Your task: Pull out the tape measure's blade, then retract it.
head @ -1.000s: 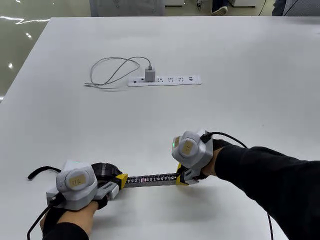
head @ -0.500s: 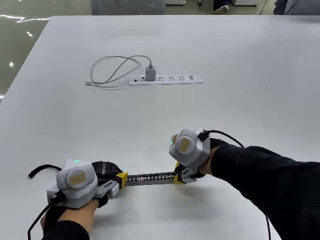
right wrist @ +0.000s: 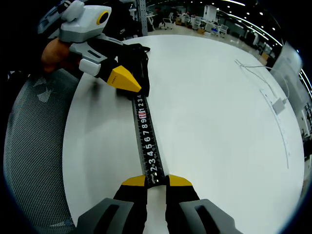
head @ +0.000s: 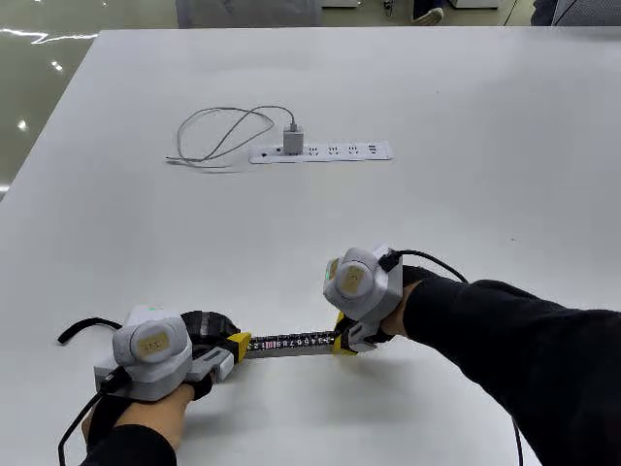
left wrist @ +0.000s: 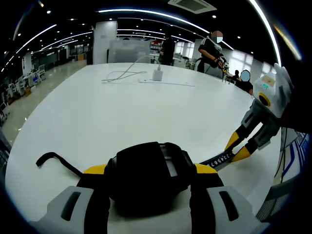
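Note:
The black tape measure case (left wrist: 146, 175) sits clamped between my left gripper's (left wrist: 148, 170) yellow-tipped jaws, near the table's front left (head: 206, 335). A short length of its blade (right wrist: 145, 139) with printed numbers stretches flat across the white table (head: 291, 342) to my right gripper (right wrist: 156, 180). The right gripper is shut on the blade's end, its yellow tips pinching it (head: 342, 342). In the left gripper view the right gripper (left wrist: 246, 144) shows at the right with the blade (left wrist: 217, 160) running to it.
A white power strip (head: 320, 153) with a plugged charger (head: 292, 144) and a looped white cable (head: 218, 136) lies mid-table, far from the grippers. The case's black wrist strap (head: 82, 330) trails left. A mesh chair (right wrist: 36, 146) stands by the table edge. People stand in the background.
The right gripper has moved slightly left toward the case, so a little less blade is out. The left gripper holds the case where it was.

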Demonstrator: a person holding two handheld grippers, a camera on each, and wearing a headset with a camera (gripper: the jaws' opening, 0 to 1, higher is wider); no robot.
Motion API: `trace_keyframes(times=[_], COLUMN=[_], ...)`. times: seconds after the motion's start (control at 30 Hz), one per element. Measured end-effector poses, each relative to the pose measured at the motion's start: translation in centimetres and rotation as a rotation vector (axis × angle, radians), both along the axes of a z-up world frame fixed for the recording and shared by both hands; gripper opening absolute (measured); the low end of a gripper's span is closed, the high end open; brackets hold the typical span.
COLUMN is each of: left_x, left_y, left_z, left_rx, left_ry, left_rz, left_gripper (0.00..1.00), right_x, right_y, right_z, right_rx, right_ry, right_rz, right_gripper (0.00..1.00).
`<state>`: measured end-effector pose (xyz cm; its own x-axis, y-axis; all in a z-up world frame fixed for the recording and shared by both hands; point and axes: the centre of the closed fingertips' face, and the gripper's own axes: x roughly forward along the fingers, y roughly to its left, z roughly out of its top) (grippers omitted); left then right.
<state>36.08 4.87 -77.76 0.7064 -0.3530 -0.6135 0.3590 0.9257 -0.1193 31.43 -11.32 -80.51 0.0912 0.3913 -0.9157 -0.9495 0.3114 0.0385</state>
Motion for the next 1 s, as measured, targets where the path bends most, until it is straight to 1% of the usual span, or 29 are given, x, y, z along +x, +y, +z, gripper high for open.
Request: trace_keyframes(times=[0.43, 0.63, 0.77, 0.87, 0.93, 1.0], left_x=[0.00, 0.02, 0.05, 0.04, 0.03, 0.04], left_y=[0.03, 0.05, 0.14, 0.18, 0.16, 0.13], left_z=[0.01, -0.01, 0.02, 0.08, 0.10, 0.11], left_rx=[0.000, -0.002, -0.016, -0.027, -0.030, -0.032], left_ry=[-0.002, -0.002, -0.003, -0.003, -0.002, -0.003], left_rz=[-0.004, -0.003, 0.002, -0.001, -0.002, -0.002], left_gripper=[0.62, 0.62, 0.62, 0.62, 0.62, 0.62], right_x=[0.27, 0.31, 0.38, 0.46, 0.44, 0.42], right_y=[0.45, 0.59, 0.67, 0.73, 0.81, 0.90], right_z=[-0.05, -0.05, -0.05, -0.10, -0.15, -0.12], right_rx=[0.014, 0.012, 0.020, 0.033, 0.027, 0.032], right_ry=[0.010, 0.007, 0.008, 0.014, 0.005, 0.011], right_rz=[-0.013, -0.012, -0.013, -0.036, -0.017, -0.023], right_gripper=[0.10, 0.10, 0.10, 0.10, 0.10, 0.10])
